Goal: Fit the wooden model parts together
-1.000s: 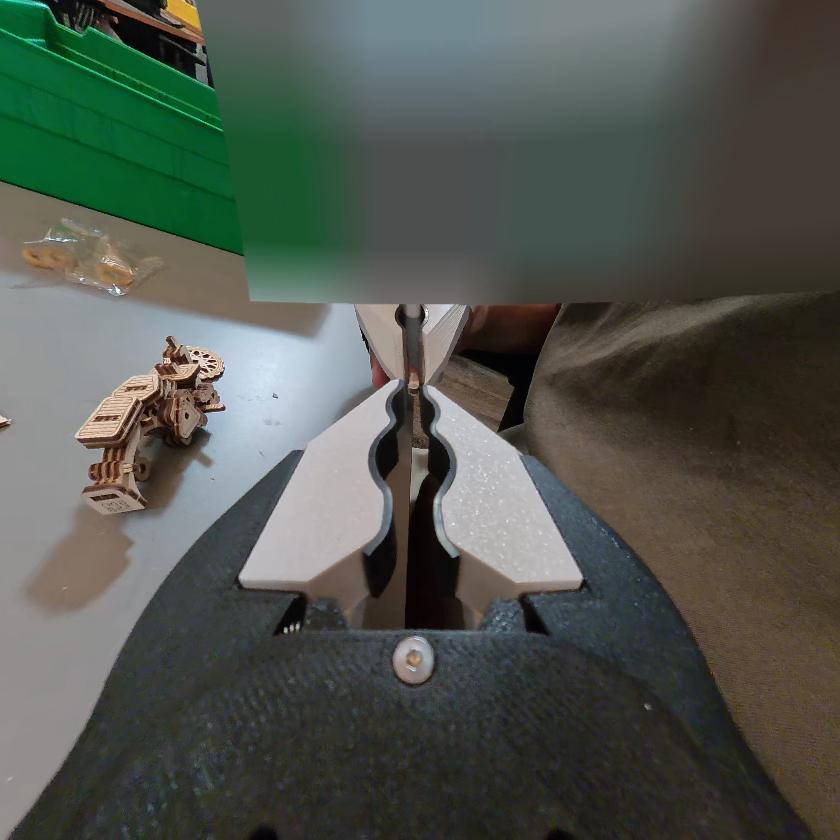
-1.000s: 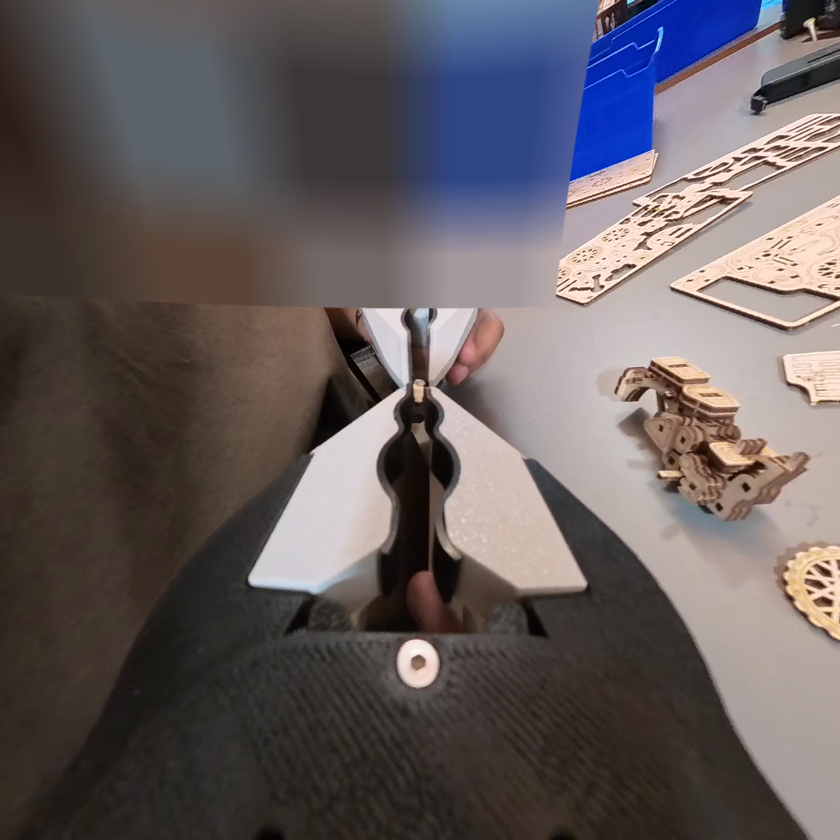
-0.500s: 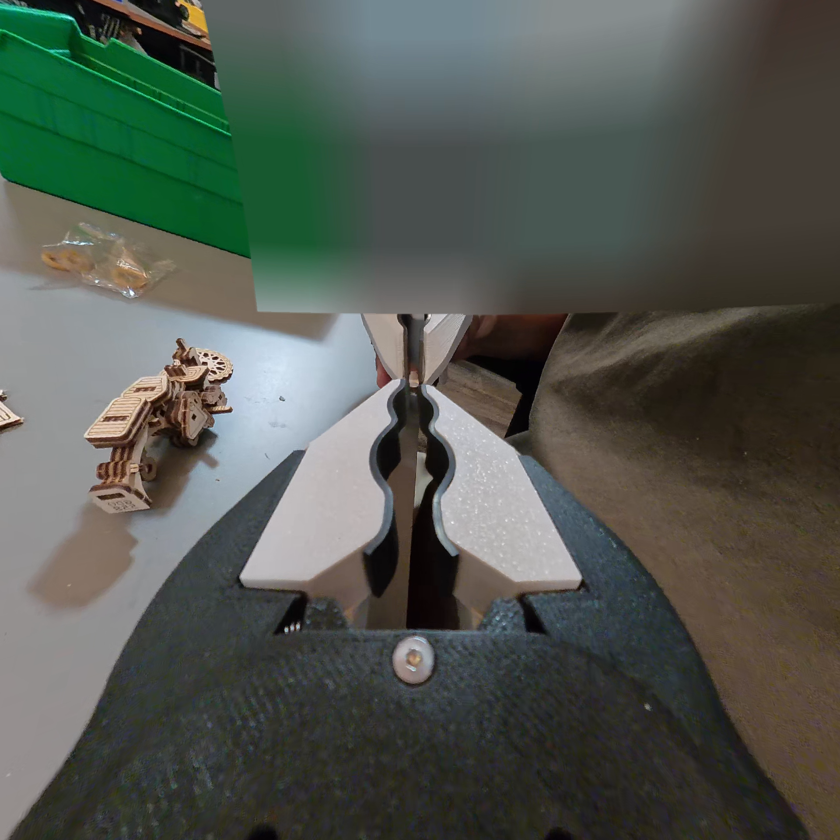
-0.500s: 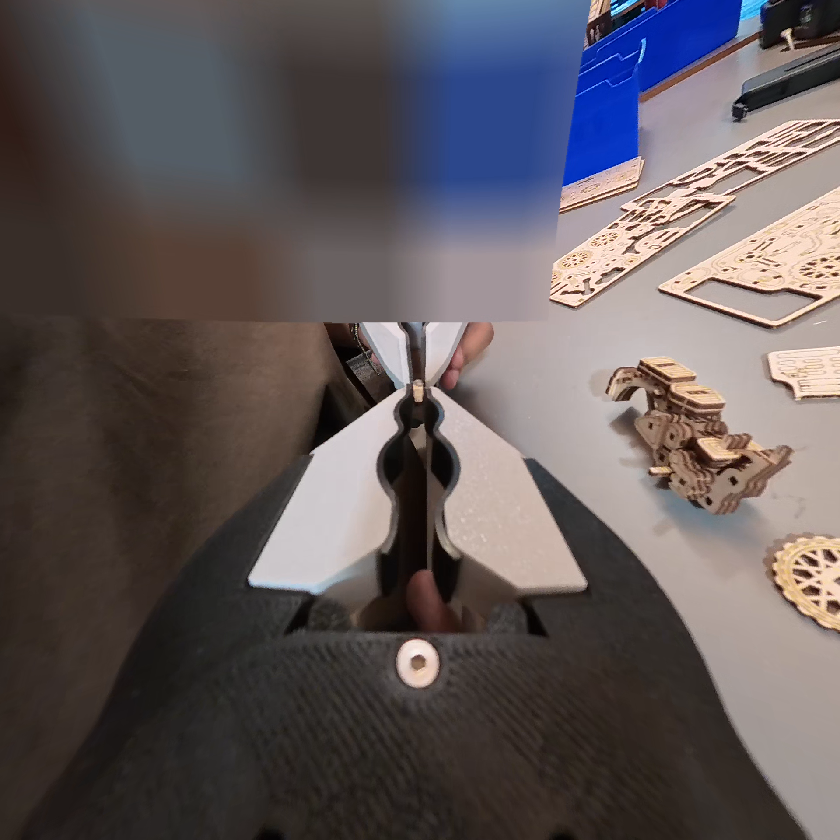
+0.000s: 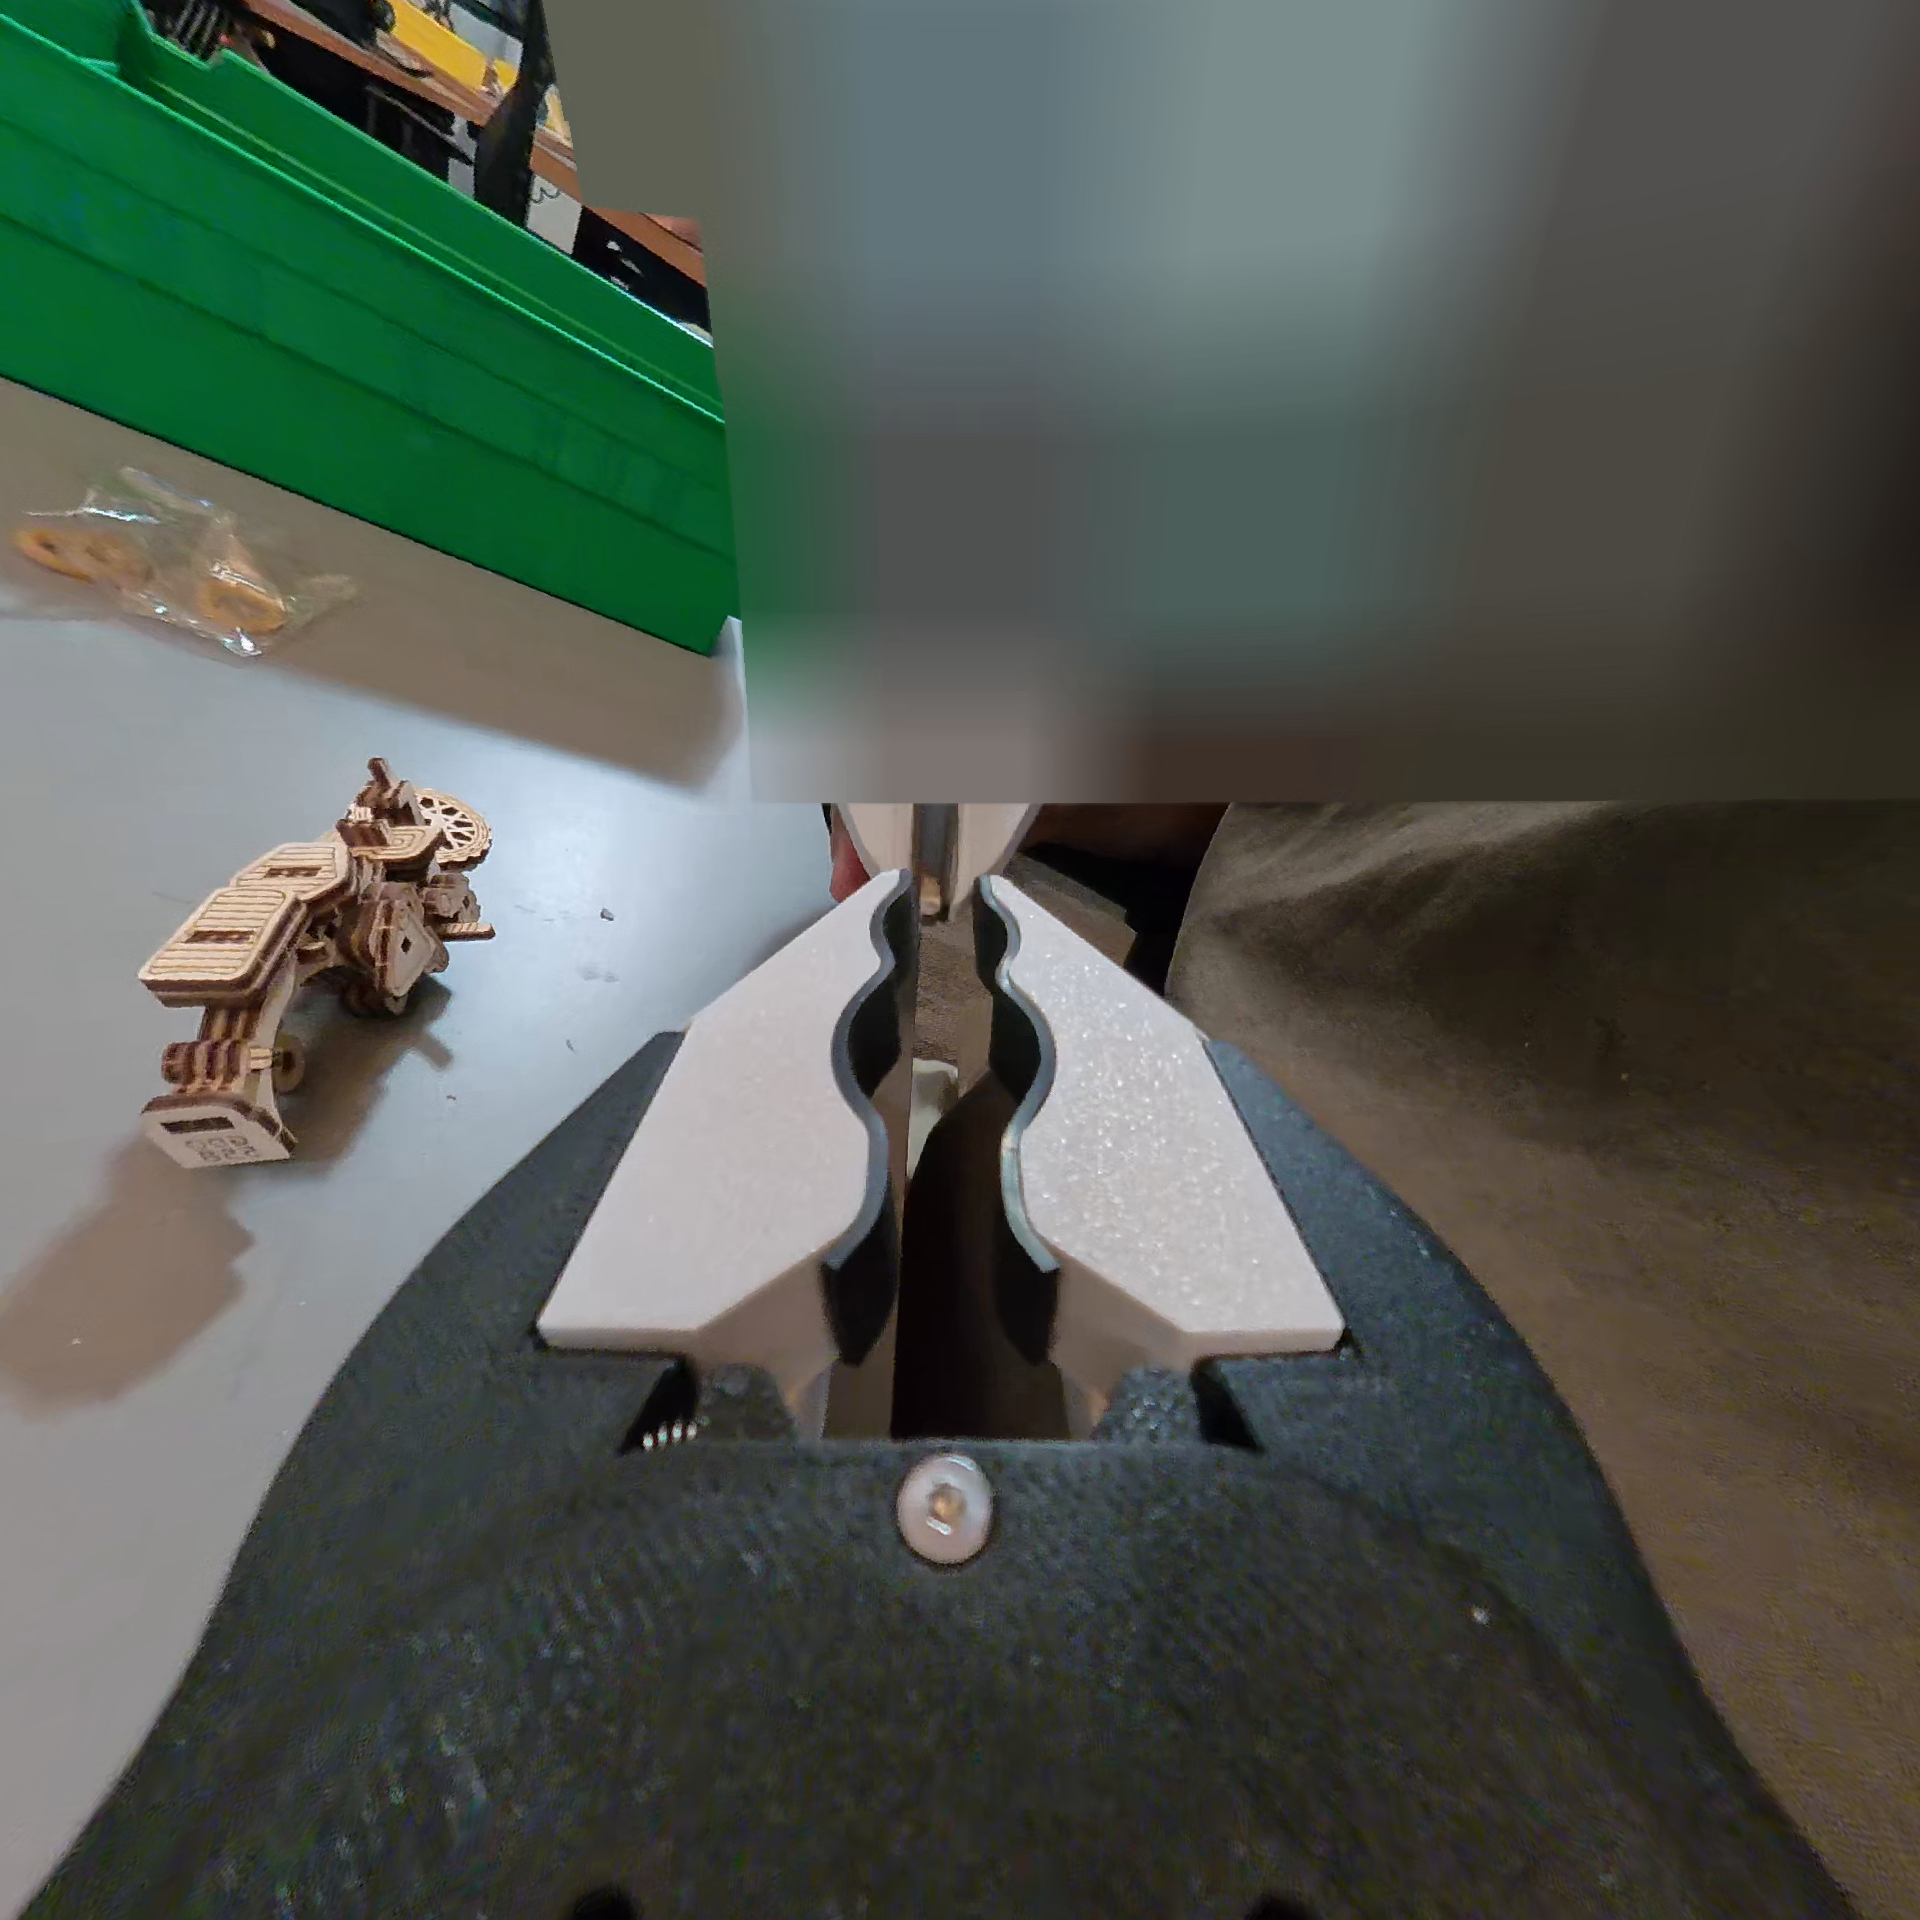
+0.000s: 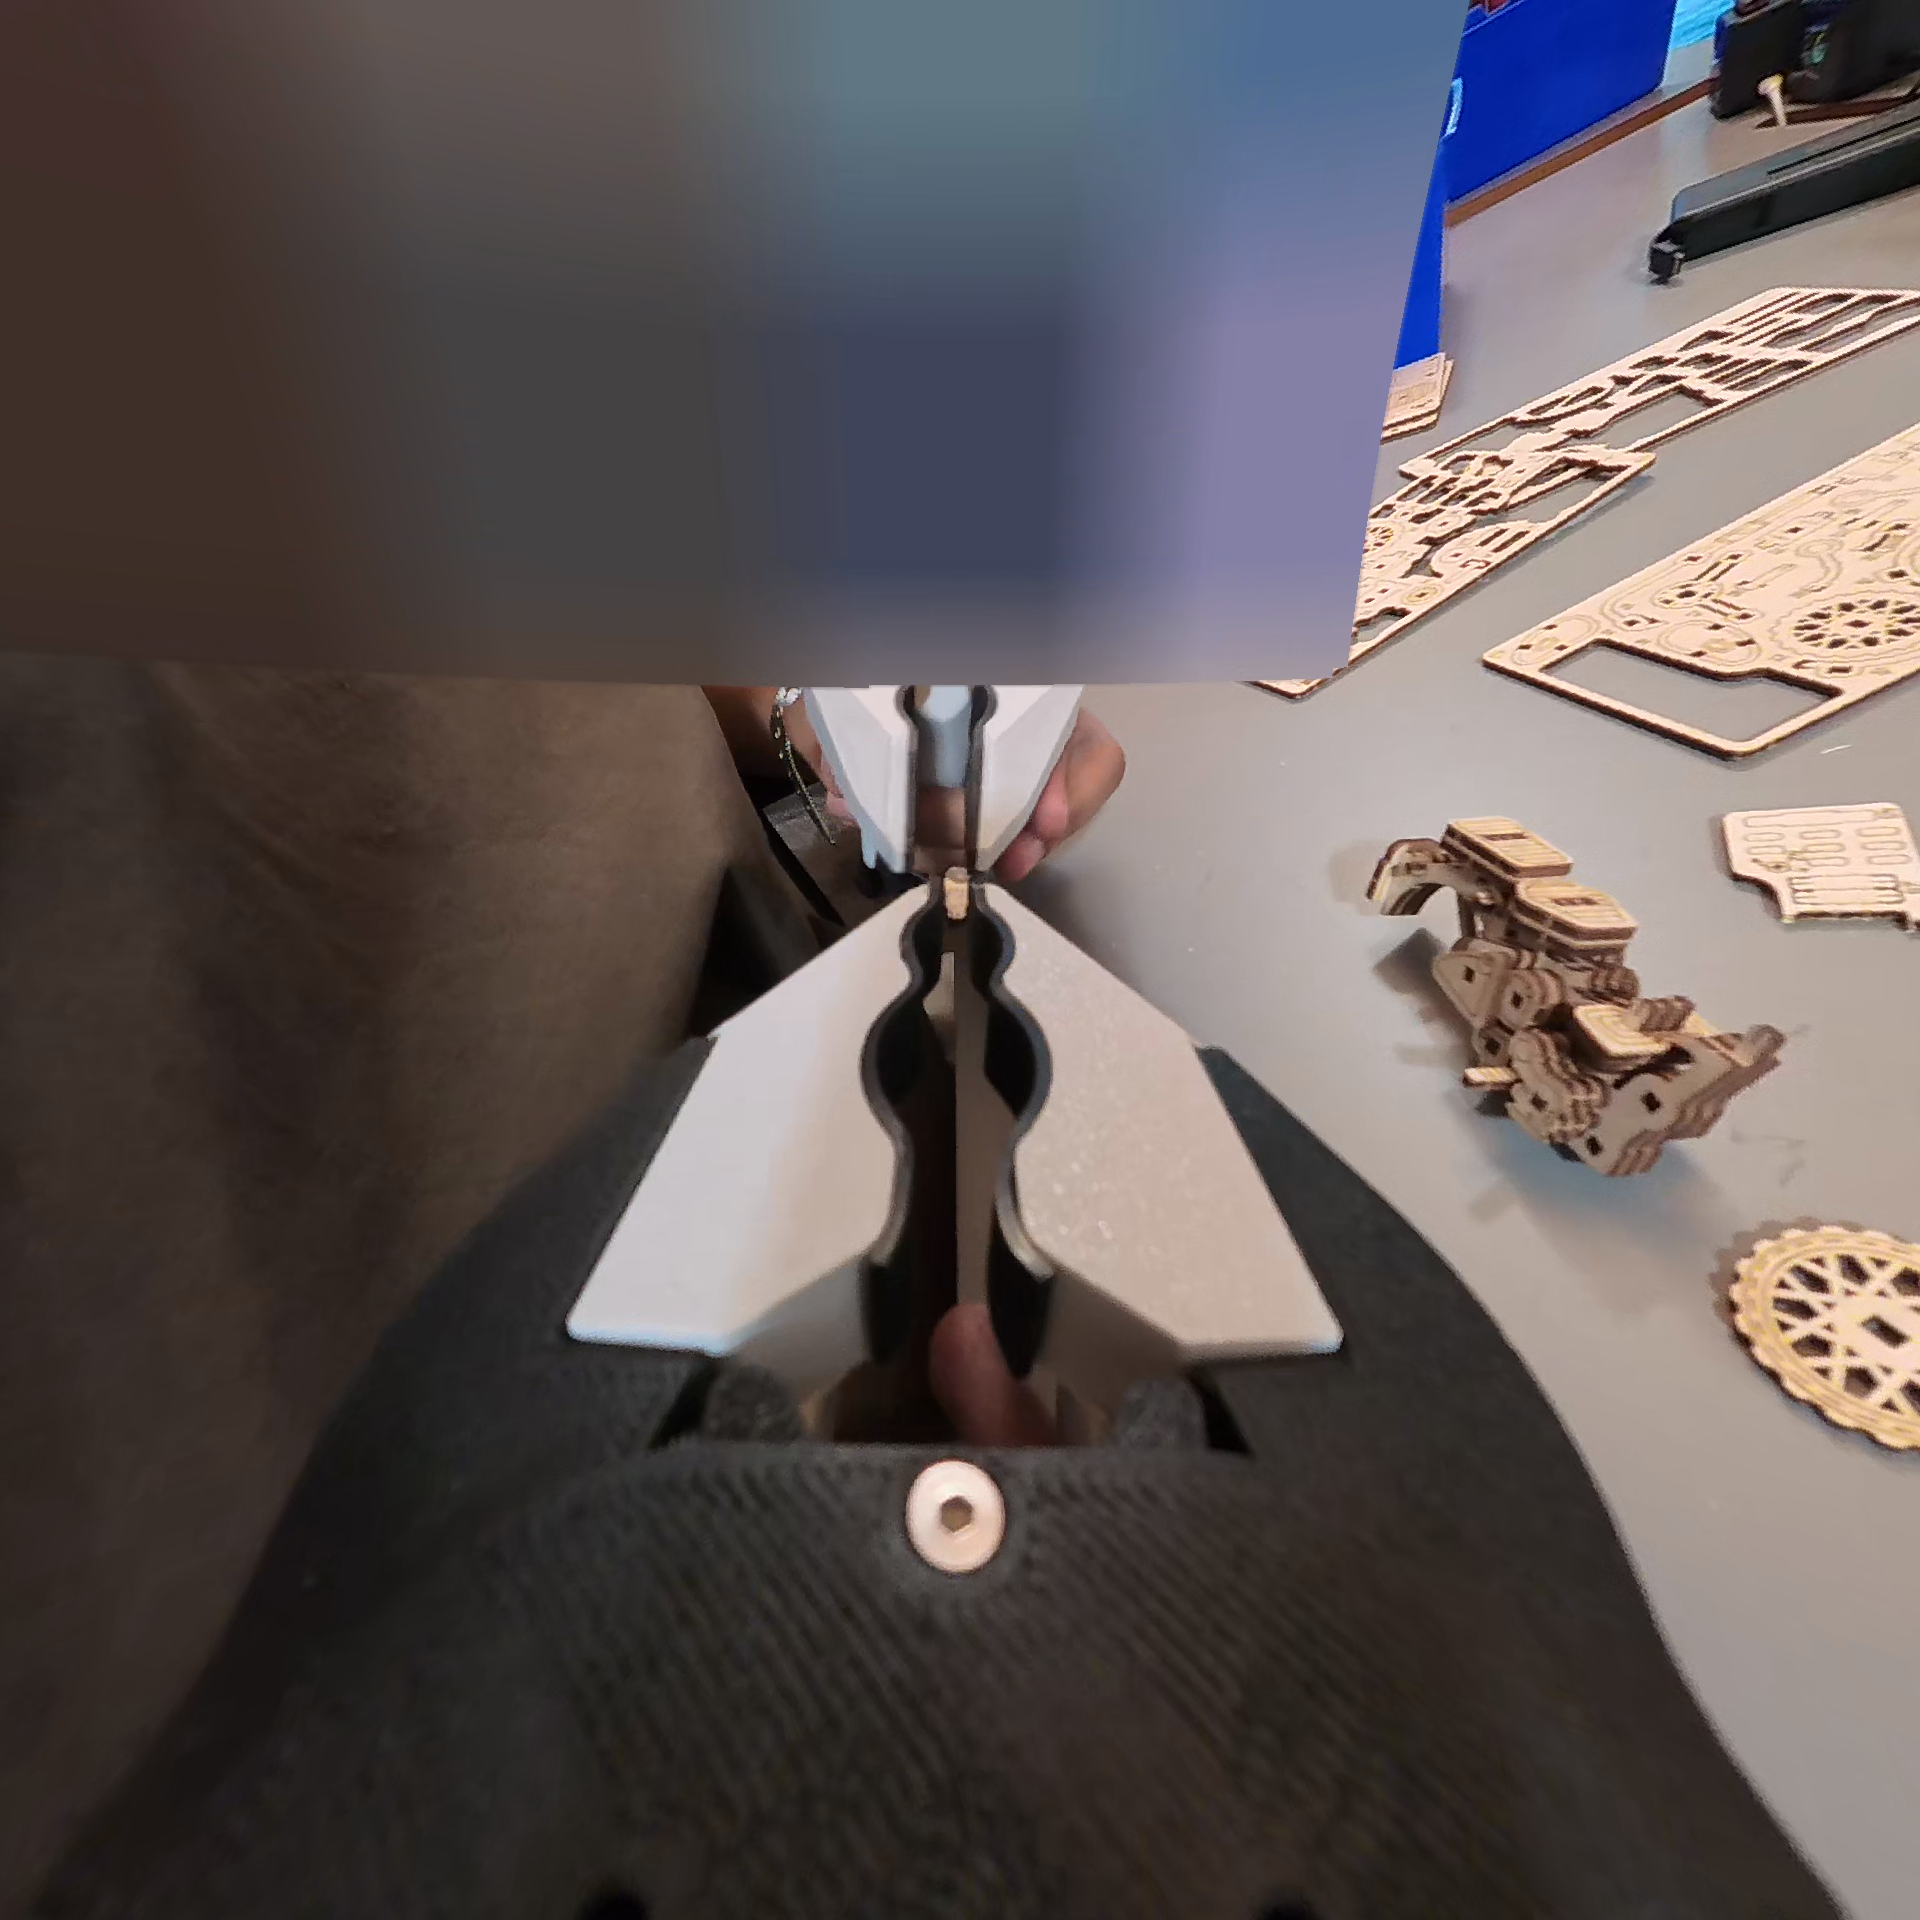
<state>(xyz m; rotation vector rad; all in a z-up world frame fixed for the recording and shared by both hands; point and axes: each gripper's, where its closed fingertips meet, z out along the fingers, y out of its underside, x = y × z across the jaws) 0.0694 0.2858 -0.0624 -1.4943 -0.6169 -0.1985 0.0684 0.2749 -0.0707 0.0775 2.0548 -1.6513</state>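
My right gripper [image 6: 957,891] is shut on a small wooden peg [image 6: 956,896] pinched at its fingertips, held in the air close to the person's olive shirt [image 6: 312,1039]. My left gripper [image 5: 948,891] faces it tip to tip with its jaws a narrow gap apart and nothing between them. In the left wrist view the peg [image 5: 932,900] hangs from the right gripper's tips [image 5: 935,842], just in front of my left fingertips. A partly built wooden model [image 5: 312,966] lies on the grey table [image 5: 582,790]. It also shows in the right wrist view [image 6: 1558,1018].
Green bins [image 5: 312,312] and a clear bag of wooden parts [image 5: 177,571] sit at the table's far left. On the right lie a wooden wheel [image 6: 1839,1340], punched part sheets [image 6: 1714,582], a small part card [image 6: 1818,862], a blue bin [image 6: 1429,260] and a black device [image 6: 1766,197]. My left and right fingertips are right by each other. From either gripper's tips it is about 15 cm to the wooden wheel [image 6: 1839,1340].
My left gripper's jaws, shut tip to tip before, have parted a little. The right gripper keeps its hold on the peg. Both grippers have stayed nearly in place.
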